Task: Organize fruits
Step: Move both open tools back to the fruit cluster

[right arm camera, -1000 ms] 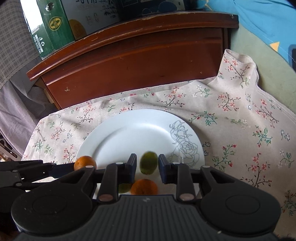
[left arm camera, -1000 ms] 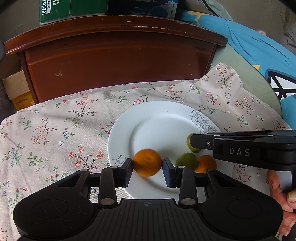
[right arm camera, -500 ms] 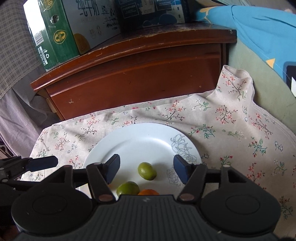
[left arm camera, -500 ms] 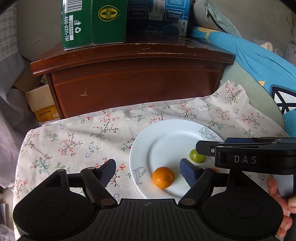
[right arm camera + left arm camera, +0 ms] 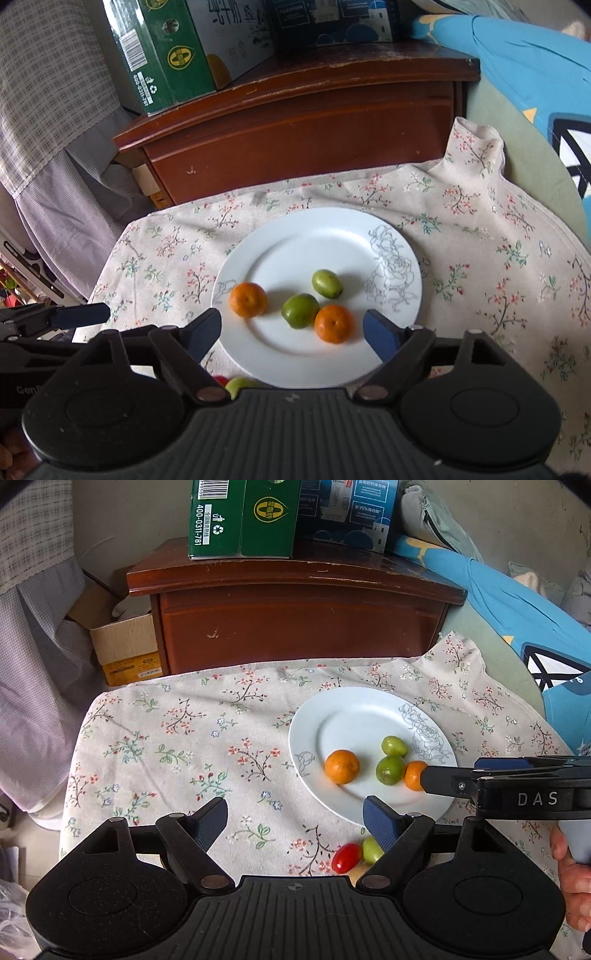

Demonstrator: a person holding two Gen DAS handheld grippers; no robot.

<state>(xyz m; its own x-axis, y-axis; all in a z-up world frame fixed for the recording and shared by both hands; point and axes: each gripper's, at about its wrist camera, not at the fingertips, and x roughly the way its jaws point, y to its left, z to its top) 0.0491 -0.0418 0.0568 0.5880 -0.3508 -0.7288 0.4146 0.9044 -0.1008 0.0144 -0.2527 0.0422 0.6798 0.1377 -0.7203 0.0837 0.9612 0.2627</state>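
four fruits sit on the white plate (image 5: 280,365), which lies on the flowered cloth (image 5: 166,738) over the bench: an orange mandarin (image 5: 247,299) at the plate's left, a second mandarin (image 5: 334,323) nearer the front, a round green fruit (image 5: 300,310) touching that second mandarin, and an oval green fruit (image 5: 327,283) just behind them. they are gathered toward the front half of the plate, likely because that is the side both tools reach from.

the oval green fruit is the only one with a clear long axis; in the right wrist view it runs from upper left to lower right. the mandarins and the round green fruit show no heading.

off the plate, a small red fruit (image 5: 346,857) and a small green fruit (image 5: 371,849) lie touching on the cloth at the plate's front edge, so the sorting looks unfinished.

the left gripper (image 5: 295,821) hangs above the cloth, its fingers (image 5: 210,821) spread wide and holding nothing. the right gripper (image 5: 291,332) hangs over the plate's front rim, fingers (image 5: 380,338) equally wide and bare. the two loose fruits seem the likely next pick.
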